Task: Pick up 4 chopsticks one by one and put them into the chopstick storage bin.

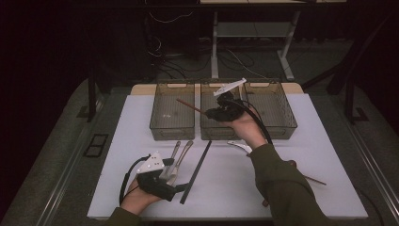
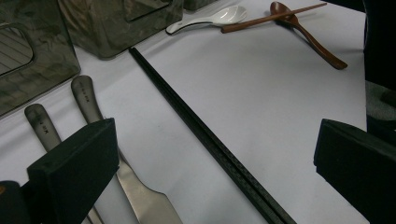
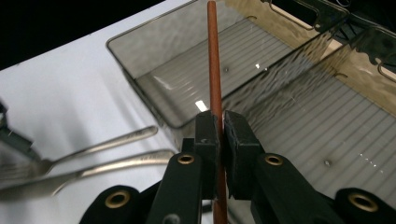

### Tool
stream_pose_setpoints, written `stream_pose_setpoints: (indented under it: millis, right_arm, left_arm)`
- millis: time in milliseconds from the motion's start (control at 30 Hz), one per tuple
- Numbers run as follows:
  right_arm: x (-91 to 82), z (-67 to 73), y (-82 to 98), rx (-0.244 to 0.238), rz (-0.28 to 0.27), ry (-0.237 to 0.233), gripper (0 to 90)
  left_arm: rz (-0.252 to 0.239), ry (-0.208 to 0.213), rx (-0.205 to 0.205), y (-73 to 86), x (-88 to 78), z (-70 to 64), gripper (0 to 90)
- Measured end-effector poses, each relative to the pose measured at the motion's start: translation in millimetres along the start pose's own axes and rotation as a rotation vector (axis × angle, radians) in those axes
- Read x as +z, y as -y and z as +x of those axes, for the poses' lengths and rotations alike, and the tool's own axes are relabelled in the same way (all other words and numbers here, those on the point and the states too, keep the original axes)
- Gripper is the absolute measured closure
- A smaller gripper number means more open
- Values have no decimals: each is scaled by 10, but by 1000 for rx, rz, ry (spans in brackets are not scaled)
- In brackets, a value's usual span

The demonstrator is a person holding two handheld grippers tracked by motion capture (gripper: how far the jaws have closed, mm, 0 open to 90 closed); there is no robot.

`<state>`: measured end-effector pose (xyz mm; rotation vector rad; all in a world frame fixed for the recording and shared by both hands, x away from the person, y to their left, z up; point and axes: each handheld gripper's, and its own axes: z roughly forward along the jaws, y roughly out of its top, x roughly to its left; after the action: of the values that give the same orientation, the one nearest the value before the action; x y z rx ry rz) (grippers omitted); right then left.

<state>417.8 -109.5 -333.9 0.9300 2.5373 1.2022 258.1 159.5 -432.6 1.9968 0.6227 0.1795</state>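
Right gripper [image 3: 220, 135] clamps a slim reddish-brown wooden chopstick [image 3: 214, 56] over the far smoky plastic bins [image 1: 174, 126], seemingly for sorting; left gripper [image 1: 170, 181] gapes idle.

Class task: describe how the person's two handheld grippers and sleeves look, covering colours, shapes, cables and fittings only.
Both grippers are black. The left gripper carries a pale grey three-cornered plate dotted with holes, and a black cable loops from it. Its jaws are blocky, matt black pads. The right gripper has black jaw arms with brass-coloured rivets, a pale plate on top and black cables. The sleeves are olive green.
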Motion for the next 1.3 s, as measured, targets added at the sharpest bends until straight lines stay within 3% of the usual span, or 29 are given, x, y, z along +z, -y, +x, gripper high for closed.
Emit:
stream_pose_setpoints:
  millis: [333, 833, 933, 1167, 1233, 1300]
  right_arm:
    - [429, 22, -263, 31, 35, 17, 838]
    - [1023, 38, -608, 69, 117, 89, 838]
    - [1105, 42, -617, 80, 137, 101, 838]
    - [1213, 75, -596, 95, 134, 77, 830]
    - [1209, 83, -602, 85, 109, 80, 721]
    - [1180, 91, -617, 83, 90, 79, 685]
  left_arm:
    - [-6, 2, 0, -7, -1, 3, 0]
    - [-21, 17, -5, -24, -9, 4, 0]
    - [-22, 19, -5, -26, -12, 4, 0]
    - [-21, 19, -6, -27, -7, 0, 0]
    - [-21, 19, -6, -27, -7, 0, 0]
    - [-21, 19, -5, -27, -3, 0, 0]
